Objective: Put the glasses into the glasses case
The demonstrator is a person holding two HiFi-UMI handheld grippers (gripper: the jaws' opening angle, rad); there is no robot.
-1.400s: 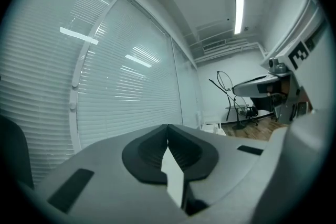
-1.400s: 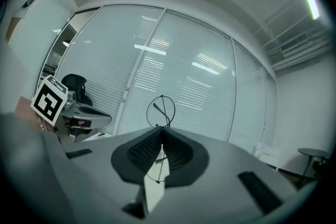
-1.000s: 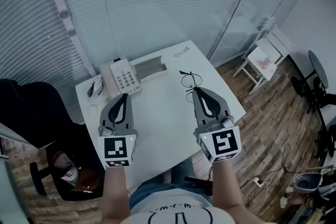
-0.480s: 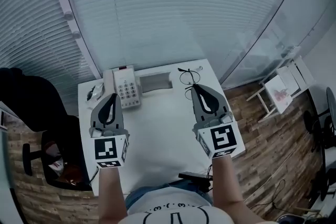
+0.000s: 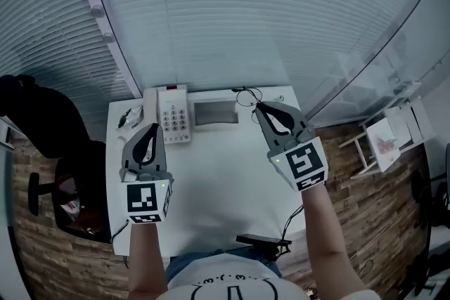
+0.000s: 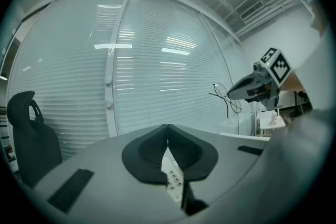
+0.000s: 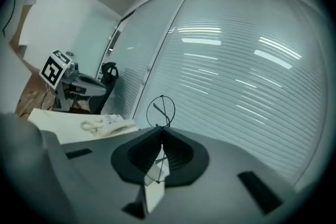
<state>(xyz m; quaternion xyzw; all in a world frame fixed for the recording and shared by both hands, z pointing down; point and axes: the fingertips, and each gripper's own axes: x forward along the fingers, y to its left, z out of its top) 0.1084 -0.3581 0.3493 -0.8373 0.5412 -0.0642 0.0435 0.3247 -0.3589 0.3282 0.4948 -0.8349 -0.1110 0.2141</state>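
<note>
The thin wire-framed glasses (image 5: 246,96) hang from my right gripper (image 5: 259,107), which is shut on them above the white table's (image 5: 211,179) far right part. In the right gripper view a round lens (image 7: 161,110) sticks up past the closed tips of the right gripper (image 7: 161,131). The grey glasses case (image 5: 214,112) lies open at the table's far edge, just left of the glasses. My left gripper (image 5: 152,126) is shut with nothing in it, over the table's left side; the left gripper (image 6: 168,128) points level toward the blinds. From that view the right gripper (image 6: 252,86) and the glasses (image 6: 228,102) show at right.
A white desk phone (image 5: 174,119) stands left of the case, the phone (image 7: 105,124) also showing in the right gripper view. A small dark item (image 5: 129,117) lies at the far left corner. A black chair (image 5: 42,151) is left of the table. Blinds (image 5: 246,10) close off the far side.
My right gripper has carried the glasses toward the table's far edge, closer to the case. The left gripper has shifted a little. The head view has swung round over the table.
</note>
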